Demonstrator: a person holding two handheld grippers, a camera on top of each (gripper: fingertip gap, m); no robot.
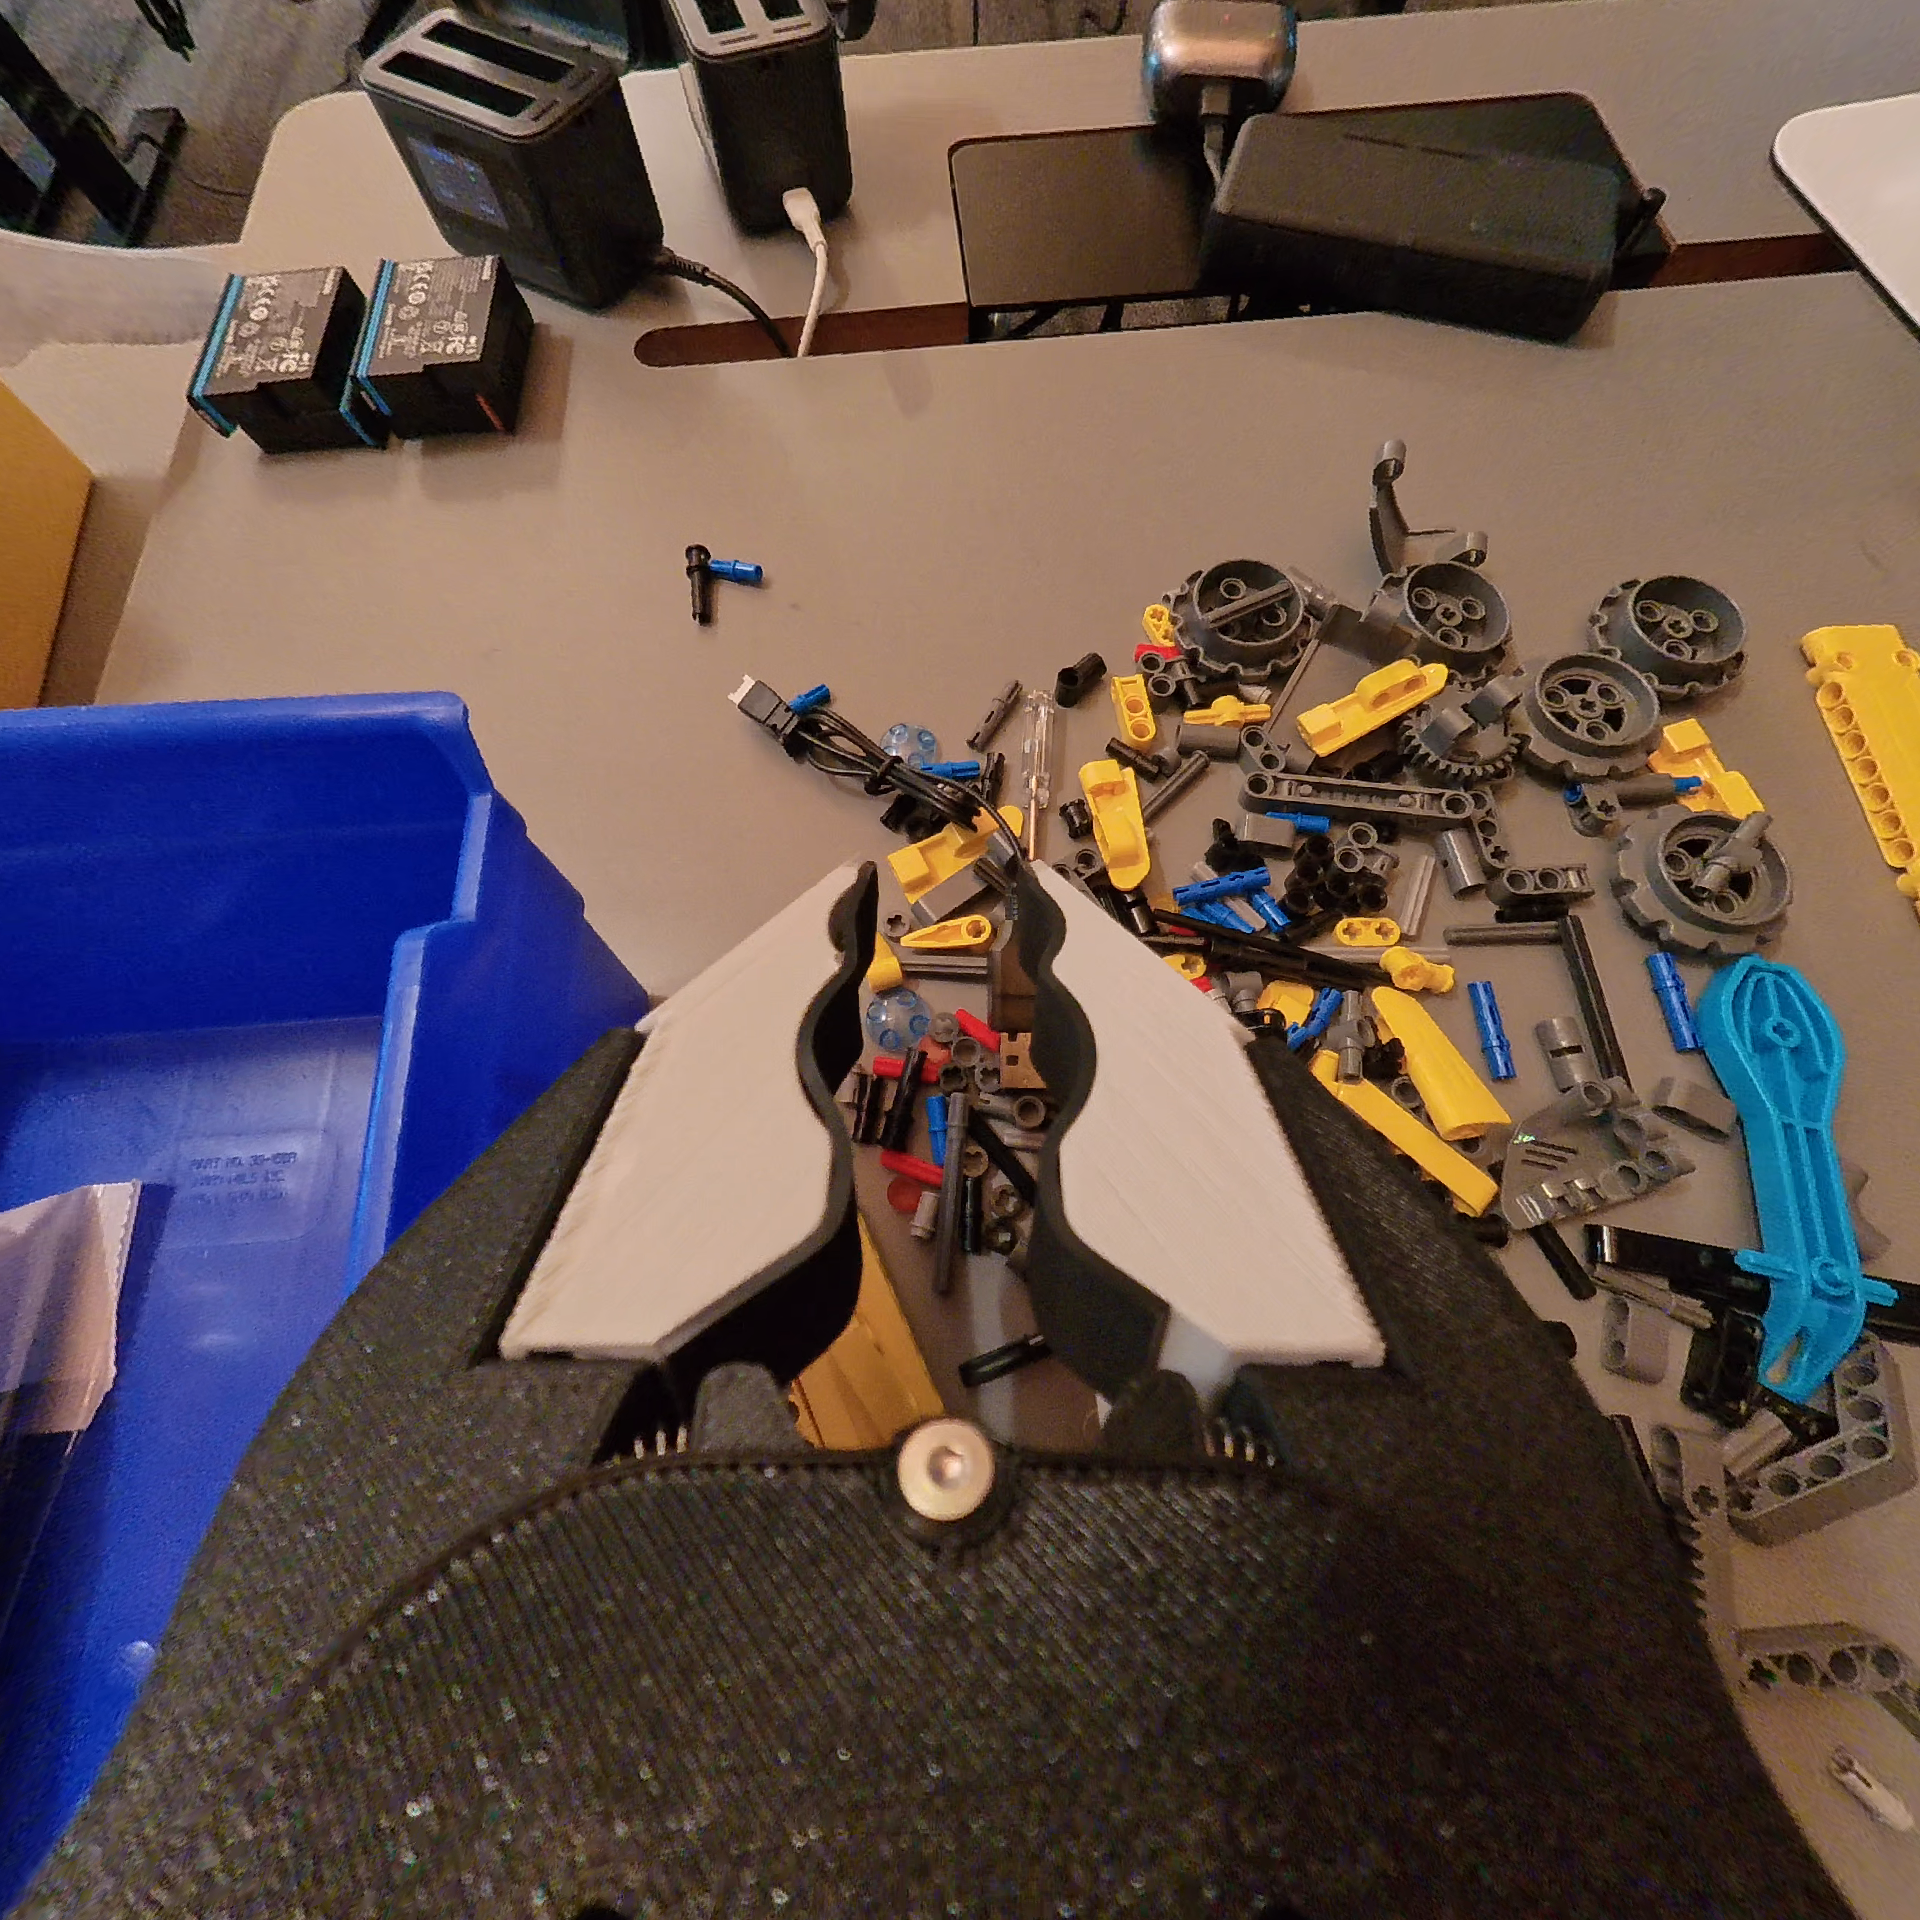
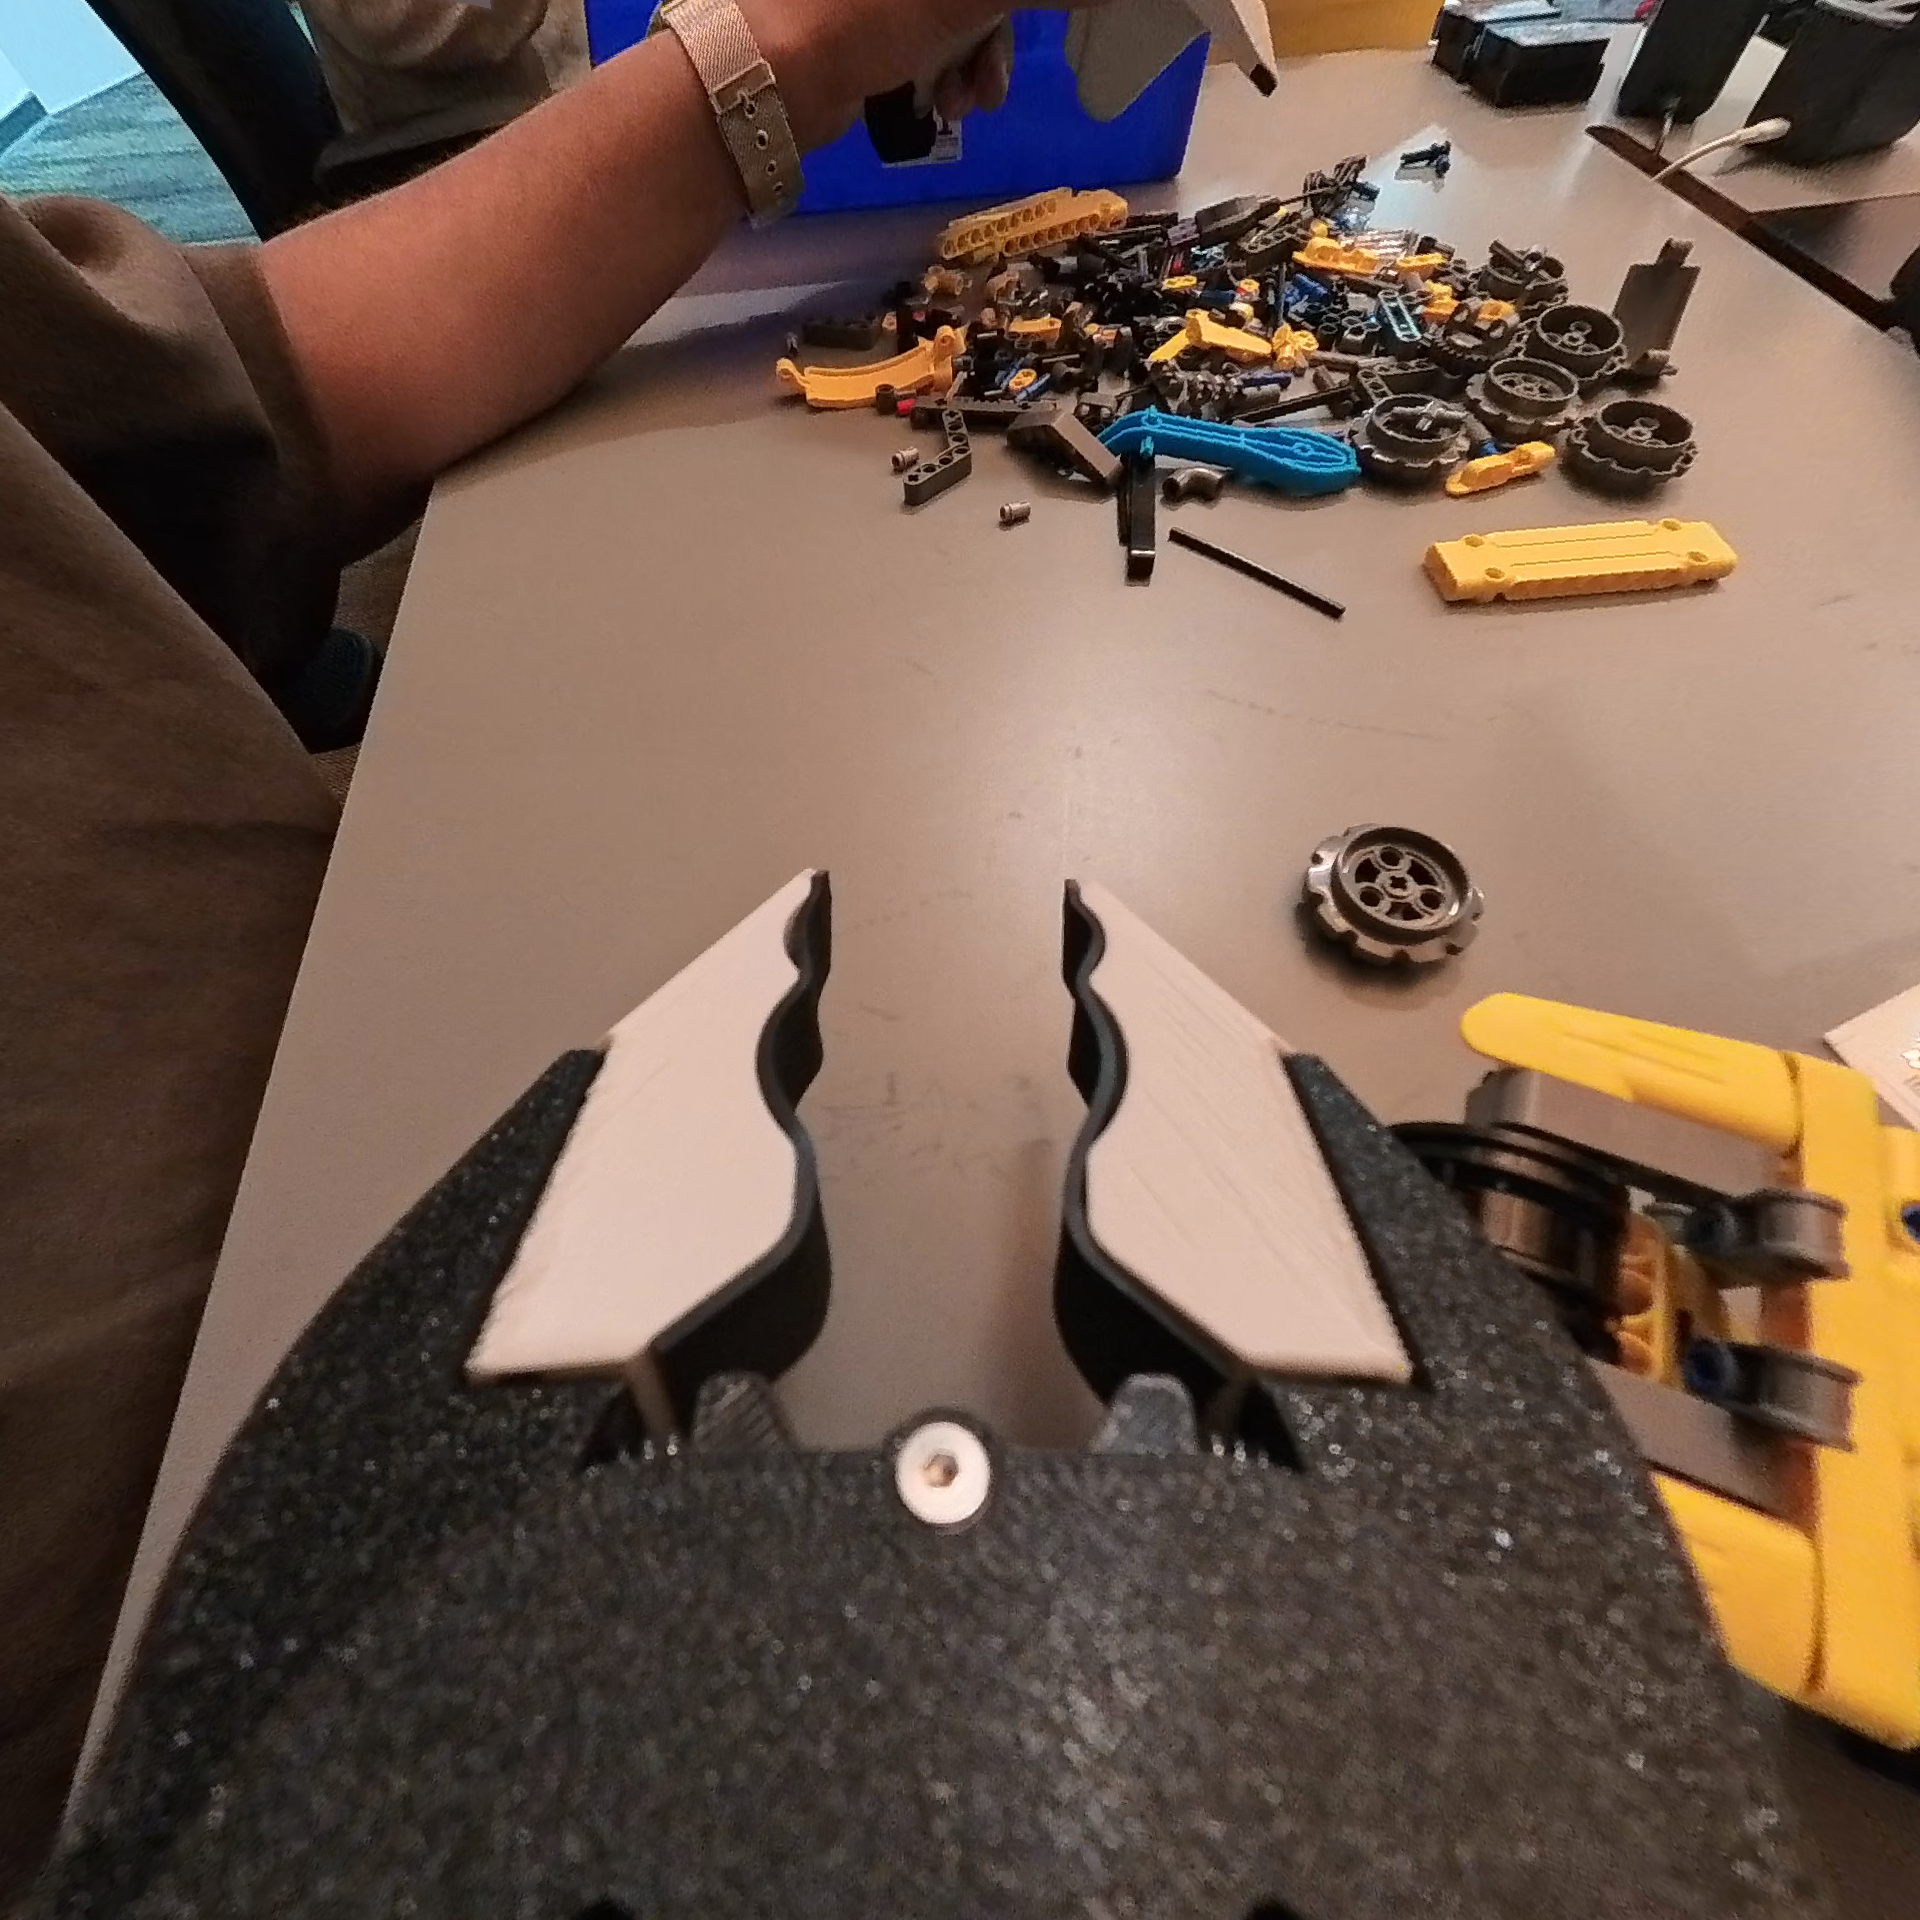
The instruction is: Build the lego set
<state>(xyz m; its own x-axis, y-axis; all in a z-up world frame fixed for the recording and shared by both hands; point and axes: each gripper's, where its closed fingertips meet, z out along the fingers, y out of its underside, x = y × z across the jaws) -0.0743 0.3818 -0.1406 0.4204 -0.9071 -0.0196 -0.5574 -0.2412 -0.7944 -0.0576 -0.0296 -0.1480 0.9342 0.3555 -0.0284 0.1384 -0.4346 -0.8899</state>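
Note:
My left gripper is open and empty. It hovers over the near left edge of a pile of small yellow, grey, black and blue building parts. A bundled black cable lies just beyond its fingertips. In the right wrist view the left gripper is held high by a hand, above the pile. My right gripper is open and empty over the bare grey table. A loose grey wheel lies to its right. A partly built yellow model sits beside its right finger.
A blue bin stands left of the pile and also shows in the right wrist view. A cyan tool and a yellow panel lie at the pile's edge. Black batteries and chargers stand at the back. A person's forearm crosses the table's left side. The tips of one gripper are about 40 cm away from the tips of the other. The loose grey wheel lies some 8 cm from my right tips, 35 cm from my left tips.

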